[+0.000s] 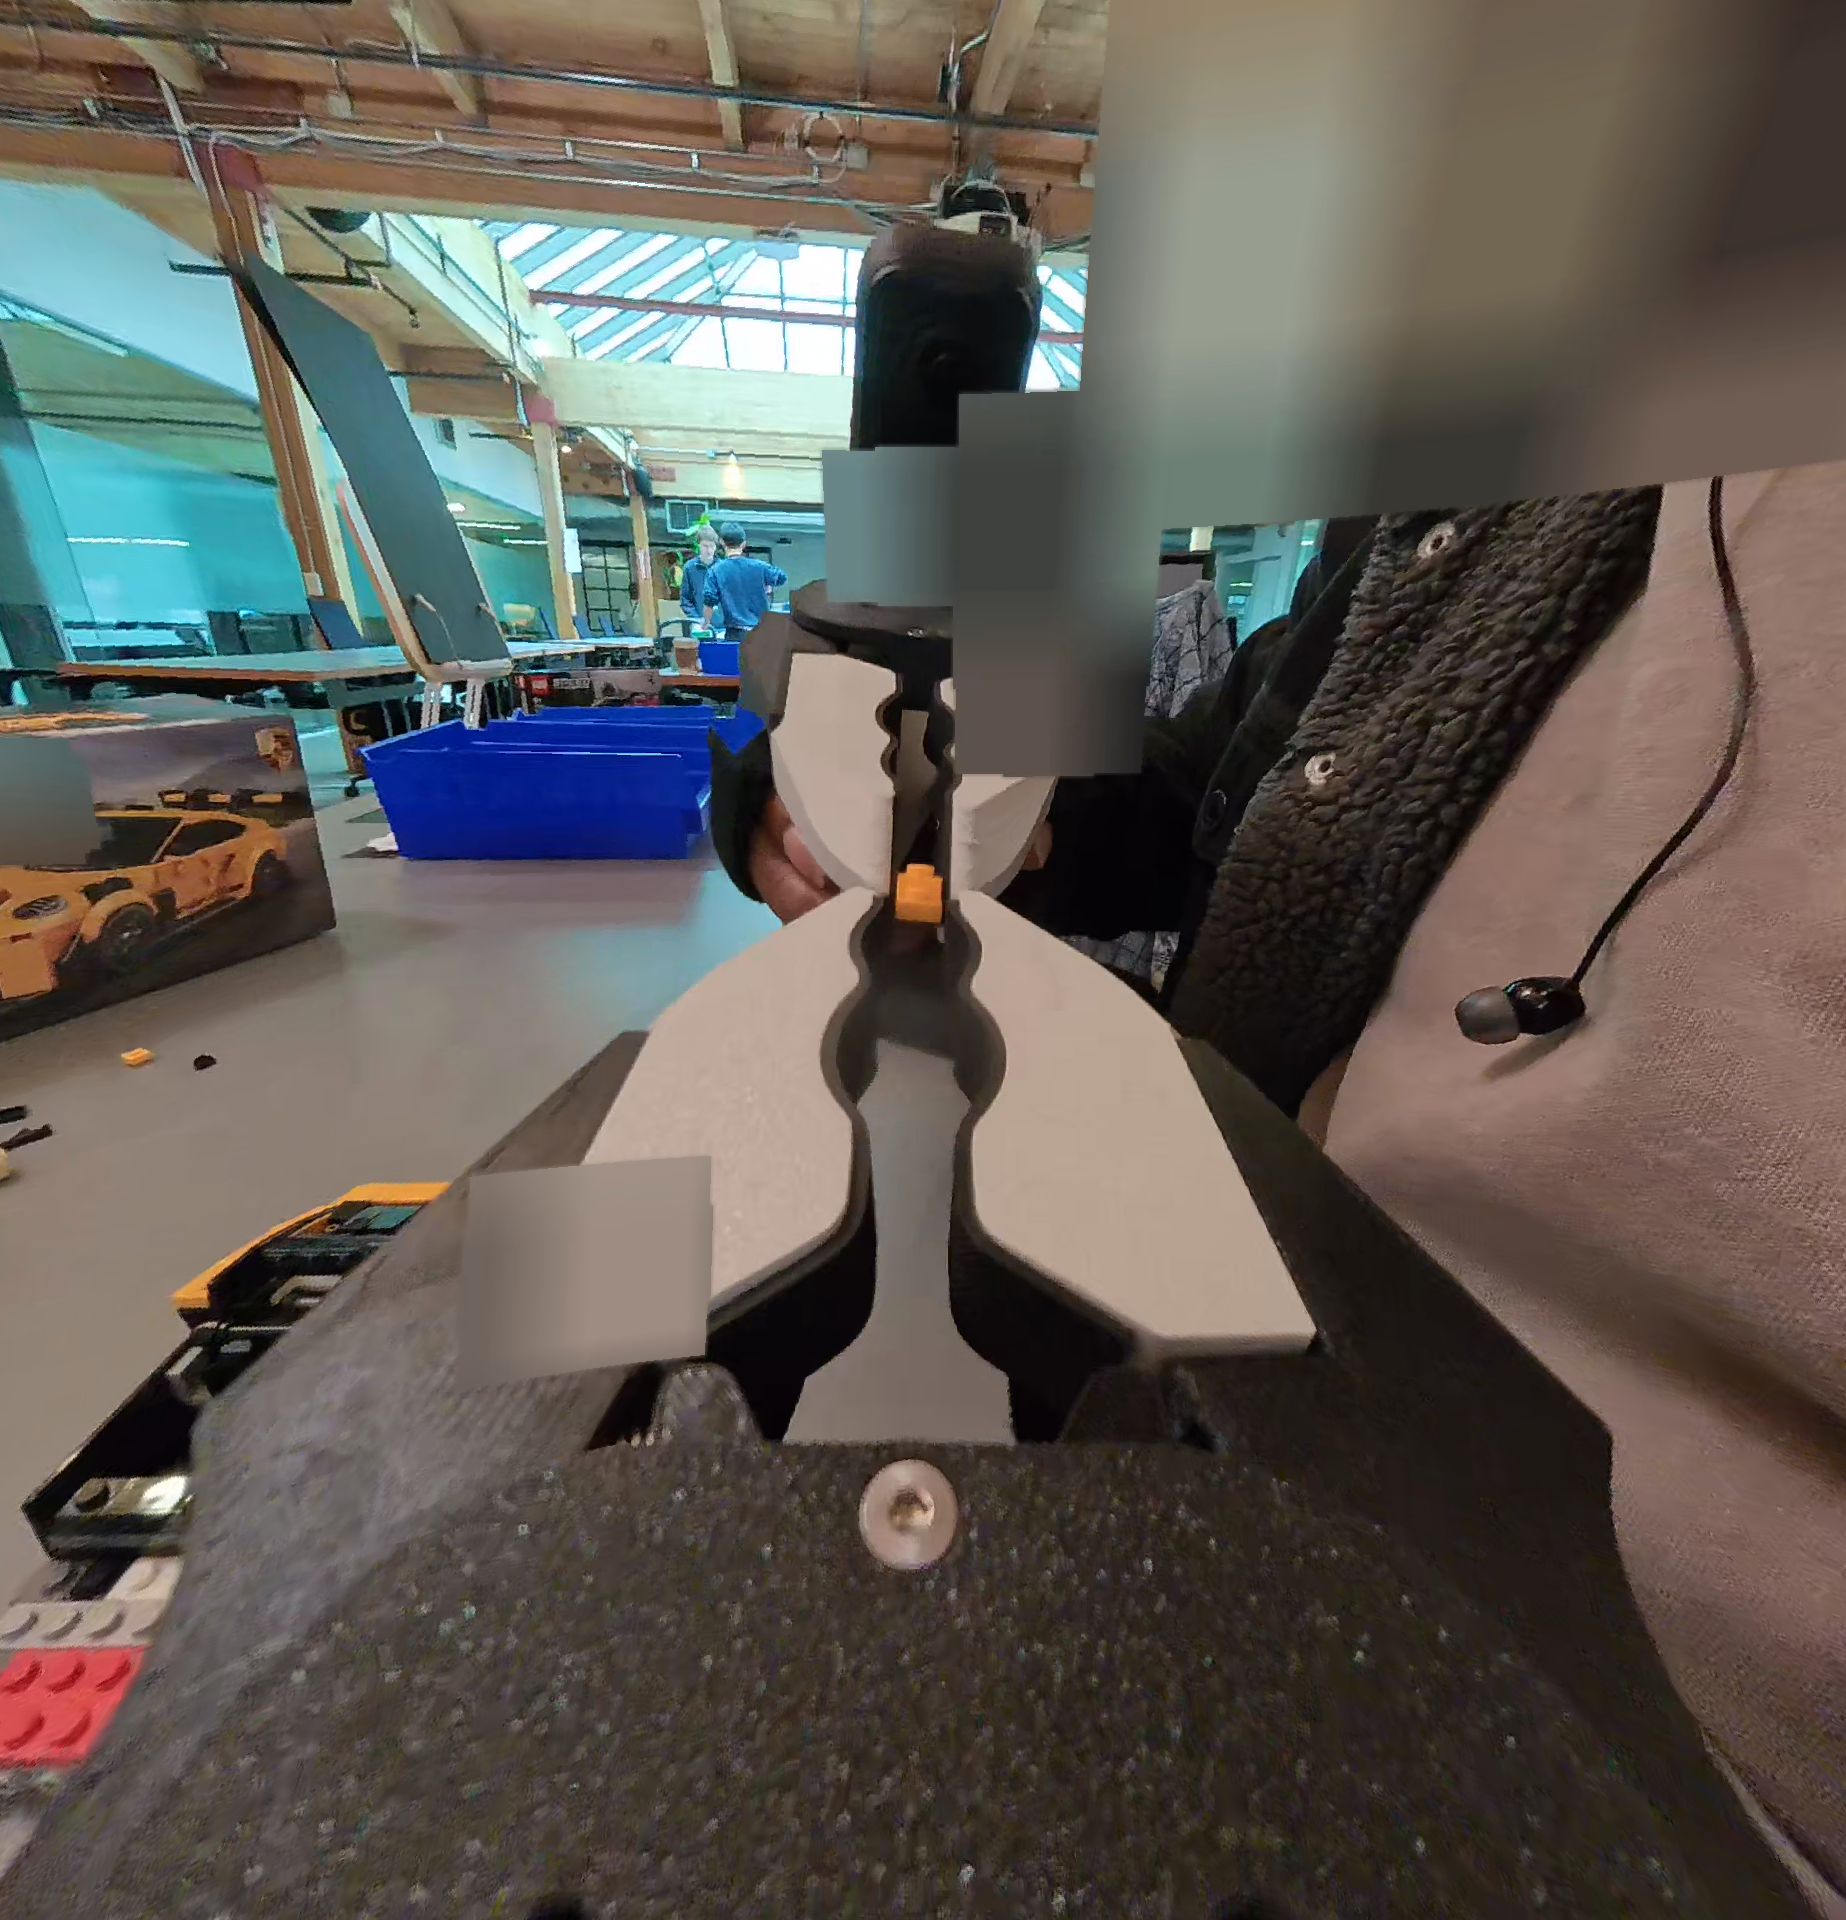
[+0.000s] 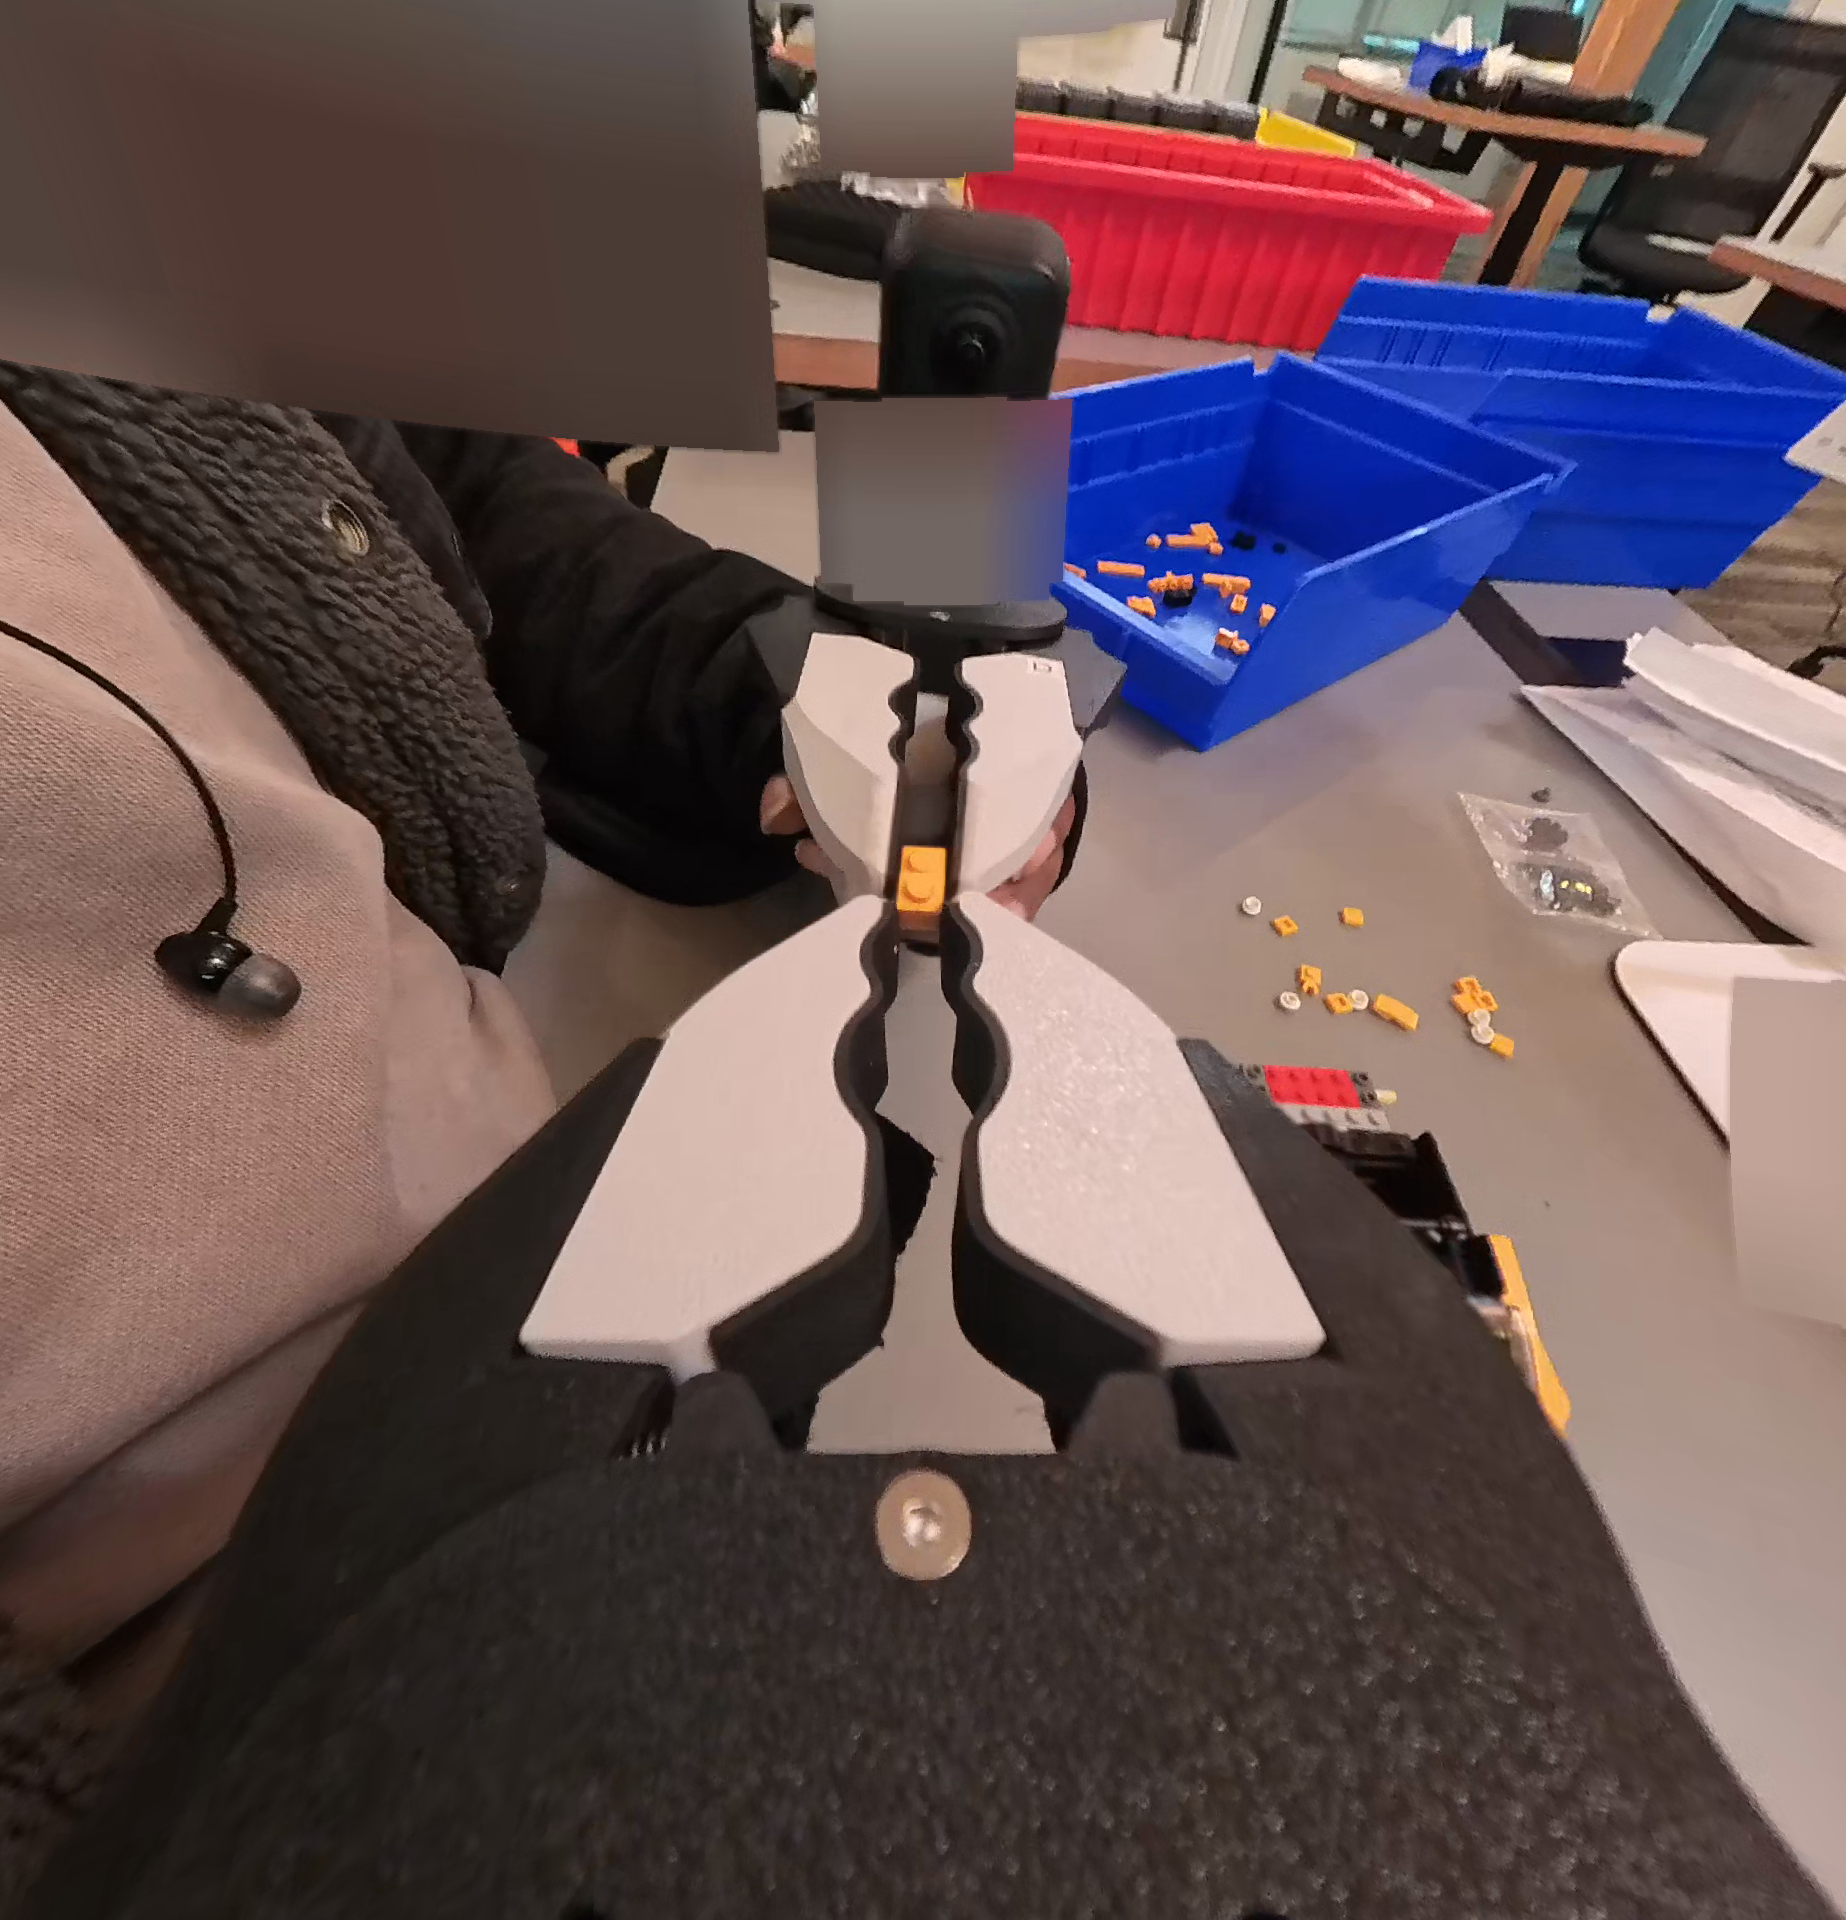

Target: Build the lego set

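A: What are the two doing?

B: Tip to tip above the grey surface (image 2: 1314,831). The left hand-held gripper (image 1: 914,920) and right hand-held gripper (image 2: 919,914) both pinch one small orange studded plastic brick (image 2: 920,879).

A: And farther off?

B: Loose orange pieces (image 2: 1397,1003) lie on the surface, then a blue plastic bin (image 2: 1314,499) holding more.
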Tool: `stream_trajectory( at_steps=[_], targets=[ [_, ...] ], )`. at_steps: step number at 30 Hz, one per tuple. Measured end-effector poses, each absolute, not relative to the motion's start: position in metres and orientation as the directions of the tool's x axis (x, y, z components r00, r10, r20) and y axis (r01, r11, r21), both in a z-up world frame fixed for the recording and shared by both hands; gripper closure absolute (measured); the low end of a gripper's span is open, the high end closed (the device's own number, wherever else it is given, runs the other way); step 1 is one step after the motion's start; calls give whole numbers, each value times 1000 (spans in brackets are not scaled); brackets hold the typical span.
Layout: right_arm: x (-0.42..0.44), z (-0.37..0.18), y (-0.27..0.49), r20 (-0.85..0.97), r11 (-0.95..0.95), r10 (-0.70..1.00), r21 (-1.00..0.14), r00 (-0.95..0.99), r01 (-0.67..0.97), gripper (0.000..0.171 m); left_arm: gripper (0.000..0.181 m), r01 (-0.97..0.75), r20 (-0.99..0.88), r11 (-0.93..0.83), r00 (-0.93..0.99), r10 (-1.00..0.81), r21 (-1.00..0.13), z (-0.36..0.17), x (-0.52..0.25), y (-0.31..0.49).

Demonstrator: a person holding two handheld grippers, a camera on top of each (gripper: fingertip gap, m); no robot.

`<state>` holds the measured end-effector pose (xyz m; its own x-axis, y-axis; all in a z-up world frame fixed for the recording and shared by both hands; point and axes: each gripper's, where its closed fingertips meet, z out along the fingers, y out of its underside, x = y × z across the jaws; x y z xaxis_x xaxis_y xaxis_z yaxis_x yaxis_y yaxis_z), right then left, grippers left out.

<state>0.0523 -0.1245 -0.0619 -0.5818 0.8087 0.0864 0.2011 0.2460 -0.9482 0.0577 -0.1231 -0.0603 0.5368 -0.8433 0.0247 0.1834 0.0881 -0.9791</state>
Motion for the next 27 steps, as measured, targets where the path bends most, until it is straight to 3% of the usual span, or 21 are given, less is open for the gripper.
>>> stream_trajectory(
  at_steps=[7, 20, 27],
  targets=[
    [54, -70, -124, 115, 298, 800, -928, -589, 223, 163, 174, 100, 4, 61, 551, -835, -993, -70, 60, -121],
    [66, -69, -139, 476, 615, 637, -788, -607, 27, 164, 173, -22, -167, 182, 512, -843, -983, -71, 70, -136],
    [69, -70, -143, 530, 664, 595, -748, -604, -3, 164, 173, -49, -201, 204, 495, -846, -978, -72, 73, -140]
  ],
)
